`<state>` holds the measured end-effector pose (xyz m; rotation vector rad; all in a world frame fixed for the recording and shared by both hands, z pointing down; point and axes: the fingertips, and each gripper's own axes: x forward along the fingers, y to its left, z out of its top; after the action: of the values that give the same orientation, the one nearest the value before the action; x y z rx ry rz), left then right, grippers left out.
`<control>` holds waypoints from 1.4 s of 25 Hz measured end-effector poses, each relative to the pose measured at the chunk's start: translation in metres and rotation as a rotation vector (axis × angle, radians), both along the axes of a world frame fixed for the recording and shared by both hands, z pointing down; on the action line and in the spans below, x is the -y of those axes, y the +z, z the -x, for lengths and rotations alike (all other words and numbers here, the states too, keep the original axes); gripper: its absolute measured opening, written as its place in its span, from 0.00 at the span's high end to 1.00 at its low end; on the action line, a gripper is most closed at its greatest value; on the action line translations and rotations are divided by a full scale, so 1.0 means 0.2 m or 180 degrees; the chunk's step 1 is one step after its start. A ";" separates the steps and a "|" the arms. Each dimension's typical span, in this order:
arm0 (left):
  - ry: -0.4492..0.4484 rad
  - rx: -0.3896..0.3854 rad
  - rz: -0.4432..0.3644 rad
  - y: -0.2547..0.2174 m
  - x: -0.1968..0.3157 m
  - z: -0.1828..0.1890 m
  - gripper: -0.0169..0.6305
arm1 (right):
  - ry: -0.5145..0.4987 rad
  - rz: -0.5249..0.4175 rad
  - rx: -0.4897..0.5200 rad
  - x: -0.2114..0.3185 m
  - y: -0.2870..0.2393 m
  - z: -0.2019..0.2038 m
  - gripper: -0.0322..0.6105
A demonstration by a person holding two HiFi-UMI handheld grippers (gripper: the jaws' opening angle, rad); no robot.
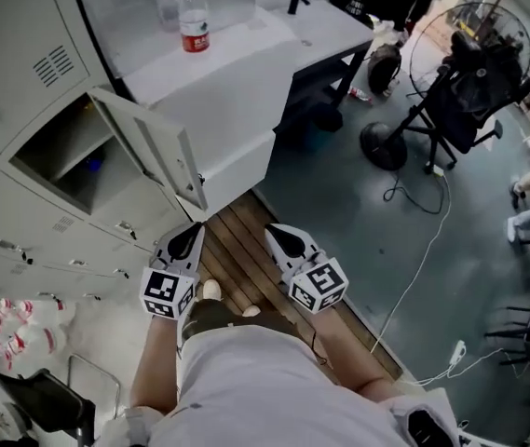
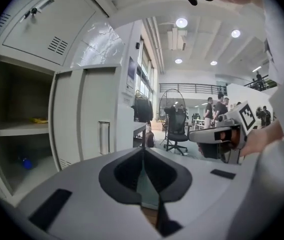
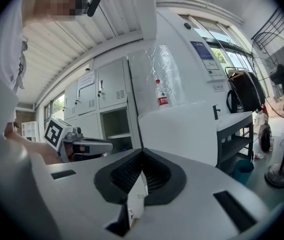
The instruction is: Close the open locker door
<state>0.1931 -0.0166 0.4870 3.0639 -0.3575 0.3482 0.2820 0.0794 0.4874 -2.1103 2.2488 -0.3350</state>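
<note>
locker (image 1: 60, 161) left | locker door (image 1: 153, 152) between locker and counter (image 1: 237, 82) | bottle (image 1: 194, 15) on counter | fan (image 1: 429, 54) right

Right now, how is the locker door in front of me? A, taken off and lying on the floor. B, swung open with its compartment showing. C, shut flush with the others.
B: the locker door stands swung out on its hinges, away from the locker bank, and the open compartment behind it shows its shelf.

The left gripper (image 1: 187, 238) and right gripper (image 1: 289, 241) point forward side by side, both closed.
</note>
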 end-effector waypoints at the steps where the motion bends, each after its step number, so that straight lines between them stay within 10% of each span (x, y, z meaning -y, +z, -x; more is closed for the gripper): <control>1: -0.0086 -0.0021 -0.0012 -0.01 0.03 0.01 0.97 | -0.0031 -0.0003 0.0003 0.01 0.00 0.01 0.93; 8: -0.0534 -0.0118 -0.0103 -0.08 0.20 0.01 0.91 | -0.0078 0.0058 0.0039 0.01 0.03 0.03 0.93; 21: -0.0487 -0.0080 -0.0097 -0.07 0.42 -0.19 0.72 | 0.0531 0.0146 0.0031 -0.02 0.02 -0.14 0.93; 35: -0.0572 -0.0117 -0.0168 -0.10 0.49 -0.28 0.75 | 0.1039 0.0105 0.0068 -0.17 0.00 -0.24 0.93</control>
<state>0.2481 -0.1139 0.4674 3.0524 -0.6446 0.2783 0.3294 0.1140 0.4864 -2.4238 1.8533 -0.3766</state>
